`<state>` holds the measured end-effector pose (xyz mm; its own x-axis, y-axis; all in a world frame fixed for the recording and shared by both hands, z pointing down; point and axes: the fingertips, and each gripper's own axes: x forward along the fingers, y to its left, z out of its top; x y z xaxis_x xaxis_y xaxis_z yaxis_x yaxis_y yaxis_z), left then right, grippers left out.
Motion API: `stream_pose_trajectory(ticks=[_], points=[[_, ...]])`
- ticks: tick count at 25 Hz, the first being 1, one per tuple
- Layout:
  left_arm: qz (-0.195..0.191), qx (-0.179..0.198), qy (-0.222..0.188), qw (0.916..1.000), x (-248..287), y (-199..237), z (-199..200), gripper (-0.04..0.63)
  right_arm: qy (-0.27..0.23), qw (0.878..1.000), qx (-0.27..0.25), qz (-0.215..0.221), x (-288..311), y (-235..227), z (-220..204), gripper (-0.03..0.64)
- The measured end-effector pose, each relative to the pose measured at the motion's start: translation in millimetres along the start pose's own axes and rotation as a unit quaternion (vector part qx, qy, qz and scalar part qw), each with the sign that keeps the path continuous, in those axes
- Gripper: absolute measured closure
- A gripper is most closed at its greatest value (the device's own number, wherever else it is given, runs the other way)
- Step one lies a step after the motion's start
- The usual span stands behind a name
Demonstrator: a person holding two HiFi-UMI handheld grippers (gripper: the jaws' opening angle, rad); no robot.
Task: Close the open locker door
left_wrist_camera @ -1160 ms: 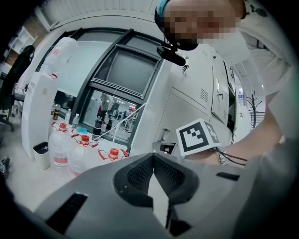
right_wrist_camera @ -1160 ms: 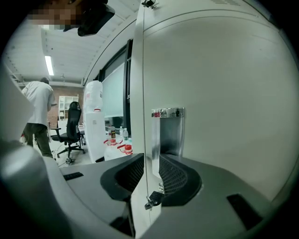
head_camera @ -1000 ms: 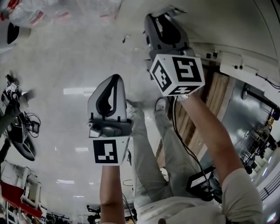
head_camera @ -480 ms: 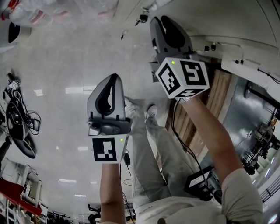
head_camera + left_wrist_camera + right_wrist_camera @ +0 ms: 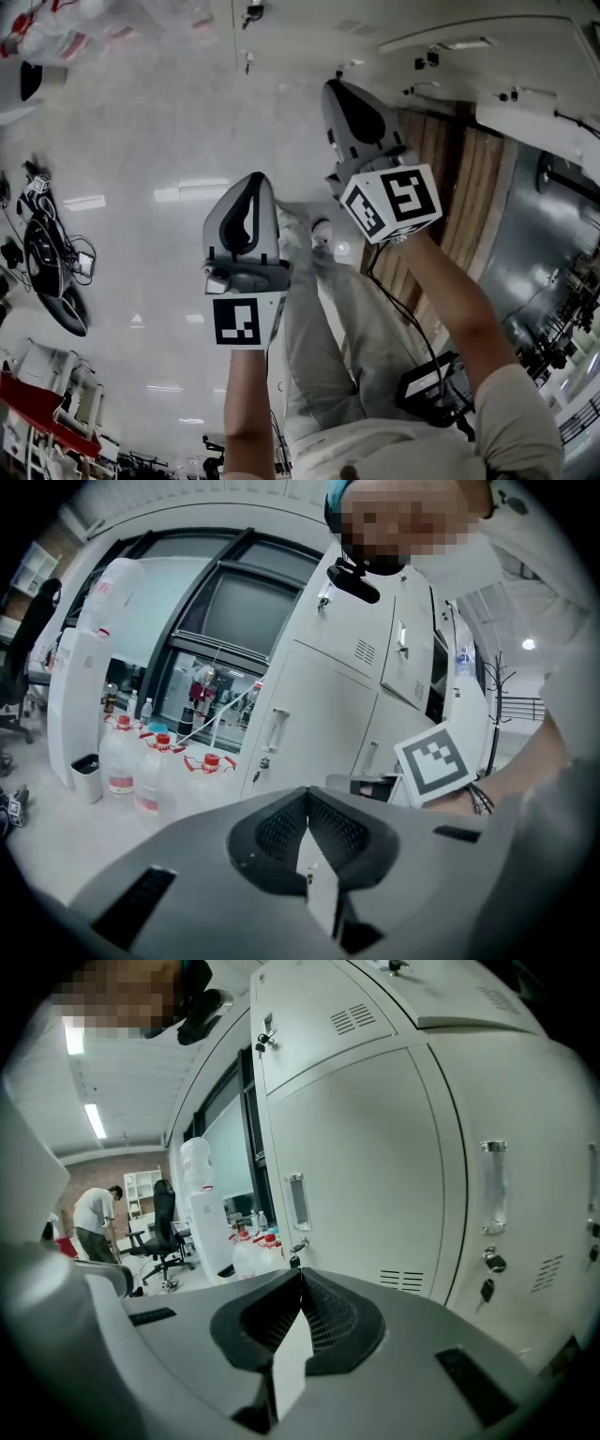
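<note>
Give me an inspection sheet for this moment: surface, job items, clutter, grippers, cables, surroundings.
Surface: pale glossy floor; no work table seen.
Job's things: white lockers; the doors in view look shut, open door not made out.
Clutter: red-capped water bottles near a water dispenser; wooden boards on the floor.
Grippers: left hand-held gripper jaws together, empty; right hand-held gripper jaws closing, met at the tips, nothing between.
Cables: black cable from the right wrist to a black box at the waist.
Surroundings: office chair and a person in the background.
</note>
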<state>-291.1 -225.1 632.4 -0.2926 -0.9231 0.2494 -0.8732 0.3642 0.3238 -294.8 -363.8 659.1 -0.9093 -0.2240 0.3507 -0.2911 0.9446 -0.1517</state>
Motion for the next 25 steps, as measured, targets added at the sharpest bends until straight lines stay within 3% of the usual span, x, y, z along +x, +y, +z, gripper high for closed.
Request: stream_pose_trajectory(ticks=[6,9,13,18,22,25], points=[[-0.008,0.019,-0.02,0.9996,-18,-43,-3,0.588,0.015,1.0,-0.01,0.013,-75,-12,-37,0.589],[-0.002,0.024,-0.03,0.9992,-38,-68,4,0.588,-0.002,1.0,0.0,0.009,-124,-17,-33,0.589],[-0.007,0.04,-0.042,0.9983,-69,-113,24,0.588,-0.034,0.999,0.013,0.015,-199,-21,-2,0.589],[-0.029,0.004,-0.036,0.9989,-120,-176,61,0.588,-0.059,0.997,0.033,0.029,-290,-19,53,0.589],[-0.047,0.031,-0.039,0.9977,-160,-223,105,0.588,-0.082,0.994,0.008,0.068,-357,-7,110,0.589],[-0.059,0.056,-0.032,0.9962,-184,-246,132,0.588,-0.092,0.993,0.021,0.072,-394,-7,142,0.589]])
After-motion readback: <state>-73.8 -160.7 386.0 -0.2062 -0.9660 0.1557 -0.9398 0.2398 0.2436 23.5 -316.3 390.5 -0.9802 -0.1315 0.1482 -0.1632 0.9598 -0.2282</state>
